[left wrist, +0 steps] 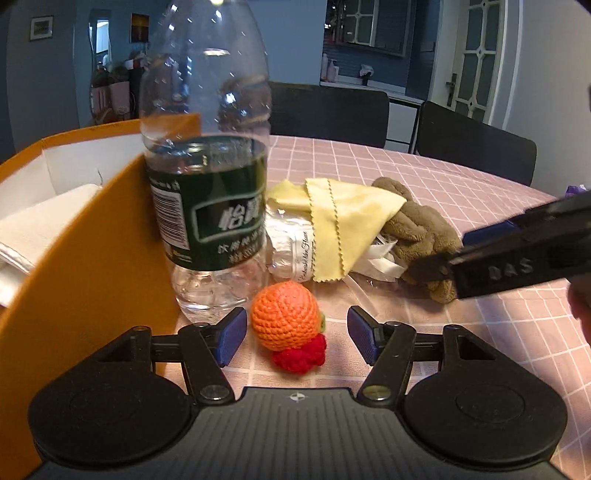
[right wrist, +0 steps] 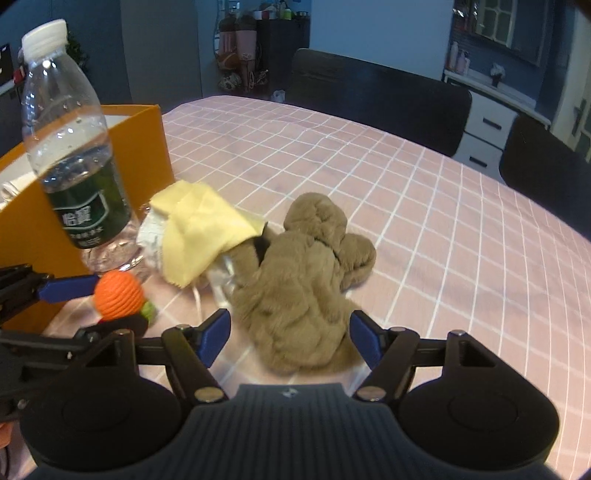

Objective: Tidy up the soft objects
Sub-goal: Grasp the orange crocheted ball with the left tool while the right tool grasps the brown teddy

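**Both grippers open over the soft pile**

In our left wrist view the left gripper [left wrist: 297, 334] stands wide open, its blue pads on either side of the orange crochet toy [left wrist: 284, 320] without touching it; we hold nothing. The toy lies on the pink checked tablecloth [left wrist: 424, 184], its red end [left wrist: 301, 356] toward us, just beside the water bottle [left wrist: 207, 206], which stands against the orange box [left wrist: 85, 236]. Only this view looks into the box, where white padding [left wrist: 40, 225] lies.

Our right wrist view alone shows the bottle's white cap [right wrist: 44, 35] and the full shape of the brown plush glove [right wrist: 306, 280]. Its long axis runs away from us, the rounded end far, the near end between the spread pads of the right gripper [right wrist: 290, 338], which also grips nothing. A yellow cloth [right wrist: 201, 232] drapes over crumpled clear packaging [right wrist: 151, 232] between glove and bottle, one corner pointing toward us.
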Demonstrator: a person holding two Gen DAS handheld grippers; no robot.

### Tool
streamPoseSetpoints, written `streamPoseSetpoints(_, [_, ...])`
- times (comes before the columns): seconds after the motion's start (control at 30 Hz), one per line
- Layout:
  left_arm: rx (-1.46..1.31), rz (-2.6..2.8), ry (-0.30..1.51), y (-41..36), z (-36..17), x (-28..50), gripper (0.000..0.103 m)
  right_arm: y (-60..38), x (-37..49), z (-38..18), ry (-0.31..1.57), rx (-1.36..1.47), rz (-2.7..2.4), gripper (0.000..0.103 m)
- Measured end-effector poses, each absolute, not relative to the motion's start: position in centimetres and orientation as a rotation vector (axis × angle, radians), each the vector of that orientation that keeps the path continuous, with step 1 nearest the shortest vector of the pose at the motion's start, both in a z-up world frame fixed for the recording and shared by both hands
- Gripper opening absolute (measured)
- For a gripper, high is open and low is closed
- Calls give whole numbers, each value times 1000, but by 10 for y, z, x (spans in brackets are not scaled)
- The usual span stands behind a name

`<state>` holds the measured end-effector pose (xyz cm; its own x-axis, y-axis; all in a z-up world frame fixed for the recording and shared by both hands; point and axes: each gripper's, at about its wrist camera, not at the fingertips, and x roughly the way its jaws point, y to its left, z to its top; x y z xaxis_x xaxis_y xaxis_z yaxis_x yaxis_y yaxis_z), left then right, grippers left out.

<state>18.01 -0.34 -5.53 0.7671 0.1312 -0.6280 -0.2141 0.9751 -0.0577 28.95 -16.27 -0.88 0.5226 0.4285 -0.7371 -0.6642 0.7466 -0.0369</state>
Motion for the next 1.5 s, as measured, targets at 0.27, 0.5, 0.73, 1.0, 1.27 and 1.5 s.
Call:
streamPoseSetpoints(0.27, [-169, 189, 658, 2, -55, 174, 46, -159, 291, -15, 783, -374, 662, 48])
streamPoseSetpoints(0.5, [-179, 137, 649, -1, -53, 156, 45, -173, 276, -8, 806, -384, 619, 35])
streamPoseSetpoints(0.73, [-216, 56, 644, -5, -42, 132, 45, -187, 238, 8, 783, -509, 548, 33])
streamPoseSetpoints(1.0, [-245, -39, 636, -9, -34, 109, 45, -206, 183, 4, 860, -686, 541, 33])
streamPoseSetpoints(1.27, [-262, -189, 651, -30, -35, 104, 45, -222, 130, 2, 859, -804, 556, 33])
streamPoseSetpoints(1.5, [-192, -225, 755, -48, -52, 124, 45, -230, 110, 7, 867, -810, 545, 33])
